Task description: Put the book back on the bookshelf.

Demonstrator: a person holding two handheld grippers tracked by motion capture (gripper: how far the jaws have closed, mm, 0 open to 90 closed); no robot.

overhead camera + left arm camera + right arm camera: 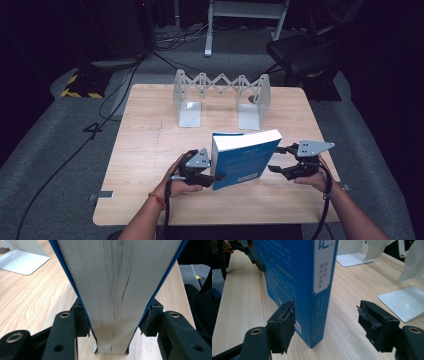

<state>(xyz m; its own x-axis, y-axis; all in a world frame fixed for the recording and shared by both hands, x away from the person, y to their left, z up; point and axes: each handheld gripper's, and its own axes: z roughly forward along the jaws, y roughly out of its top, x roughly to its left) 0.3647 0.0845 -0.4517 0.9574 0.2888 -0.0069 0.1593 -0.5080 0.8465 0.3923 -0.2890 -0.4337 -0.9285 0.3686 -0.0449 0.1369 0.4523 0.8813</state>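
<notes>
A thick blue book (245, 160) stands upright on the wooden table (150, 150), tilted slightly, with its white page edges on top. My left gripper (216, 176) is shut on the book's left end. In the left gripper view its pads (81, 320) press both blue covers, and the book's (117, 290) page edges face the camera. My right gripper (275, 159) is open at the book's right end. In the right gripper view its jaws (327, 317) stand wide on either side of the book's (294, 272) spine corner, the left pad close to the cover.
A grey metal expandable bookend rack (190, 112) stands at the back of the table, its base plates (404, 302) near the book. Beyond the table are a black chair (300, 55), floor cables (115, 90) and a white desk frame (210, 30).
</notes>
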